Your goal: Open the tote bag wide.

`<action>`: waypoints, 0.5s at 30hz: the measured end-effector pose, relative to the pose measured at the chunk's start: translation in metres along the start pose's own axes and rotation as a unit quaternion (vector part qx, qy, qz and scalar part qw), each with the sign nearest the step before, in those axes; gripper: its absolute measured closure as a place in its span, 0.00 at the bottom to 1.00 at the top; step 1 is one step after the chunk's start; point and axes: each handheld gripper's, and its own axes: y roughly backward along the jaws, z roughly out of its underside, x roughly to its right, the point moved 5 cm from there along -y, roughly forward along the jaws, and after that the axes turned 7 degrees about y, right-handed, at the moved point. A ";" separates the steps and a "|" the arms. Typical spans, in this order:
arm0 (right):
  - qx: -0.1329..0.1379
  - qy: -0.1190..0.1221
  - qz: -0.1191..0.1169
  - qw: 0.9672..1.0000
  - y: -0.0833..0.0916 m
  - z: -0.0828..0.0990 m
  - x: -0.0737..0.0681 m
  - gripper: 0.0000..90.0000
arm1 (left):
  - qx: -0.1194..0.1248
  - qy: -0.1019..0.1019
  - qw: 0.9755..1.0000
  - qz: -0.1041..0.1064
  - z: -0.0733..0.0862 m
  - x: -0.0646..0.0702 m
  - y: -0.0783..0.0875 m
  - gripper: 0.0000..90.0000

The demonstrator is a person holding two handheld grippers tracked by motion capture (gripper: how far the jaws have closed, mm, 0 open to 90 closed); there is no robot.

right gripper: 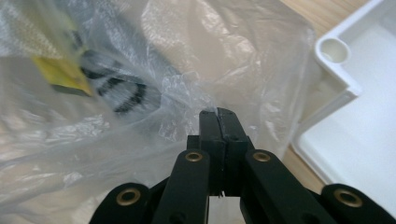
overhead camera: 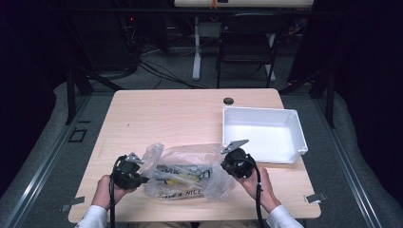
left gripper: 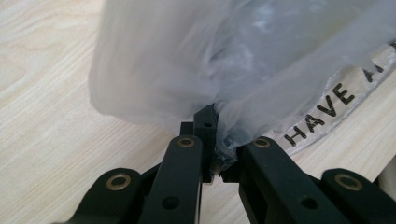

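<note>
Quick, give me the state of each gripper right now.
Left gripper: shut on the plastic bag, film pinched at its left end.
Right gripper: shut on the plastic bag, film pinched at its right end, beside the white tray.

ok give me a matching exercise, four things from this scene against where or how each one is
Things:
1. left gripper
2. right gripper
3. tray
4. hole

Places or states:
A. white, empty, on the table's right side
B. shut on the bag's left end
C. dark and round, in the tabletop behind the tray
D. shut on the bag's film on the side near the tray

Pairs: 1-B, 2-D, 3-A, 4-C
</note>
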 end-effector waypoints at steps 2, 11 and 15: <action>-0.007 0.002 0.013 1.000 -0.003 0.002 0.004 1.00 | -0.007 0.007 1.000 -0.003 0.001 -0.003 -0.001 0.98; -0.043 -0.005 0.039 0.998 -0.013 0.012 0.017 1.00 | -0.040 0.004 0.999 -0.021 0.006 -0.011 -0.009 0.99; -0.064 0.000 0.048 0.997 -0.018 0.016 0.017 1.00 | -0.061 0.000 0.998 -0.027 0.009 -0.012 -0.013 0.99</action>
